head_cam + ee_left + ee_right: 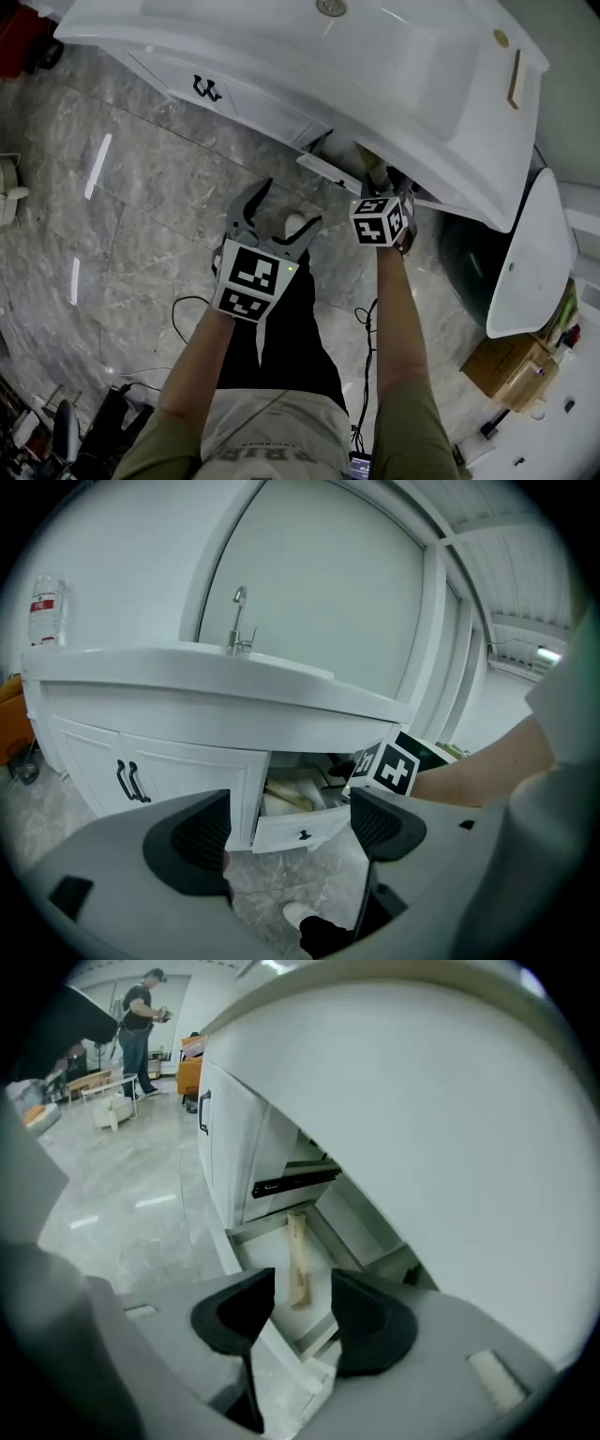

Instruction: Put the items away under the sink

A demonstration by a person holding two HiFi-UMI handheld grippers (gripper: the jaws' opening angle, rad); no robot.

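Under the white sink (pixel 375 66) a drawer (pixel 302 829) stands pulled out. A long tan packet (pixel 298 1262) lies flat inside the drawer (pixel 272 1241), just past my right gripper (pixel 300 1314), which is open with nothing between its jaws. In the head view the right gripper (pixel 380 180) reaches in beneath the sink's edge at the drawer (pixel 328 169). My left gripper (pixel 281 211) hangs over the floor left of it, open and empty. The left gripper (pixel 291 832) faces the vanity, and the right gripper's marker cube (pixel 394 766) shows at the drawer.
Cabinet doors with black handles (pixel 206 89) are shut left of the drawer. A white fixture (pixel 530 253) and a cardboard box (pixel 511 366) stand at the right. A water bottle (pixel 42 611) rests on the counter. Cables (pixel 187 309) trail on the marble floor. A person (pixel 141 1016) stands far off.
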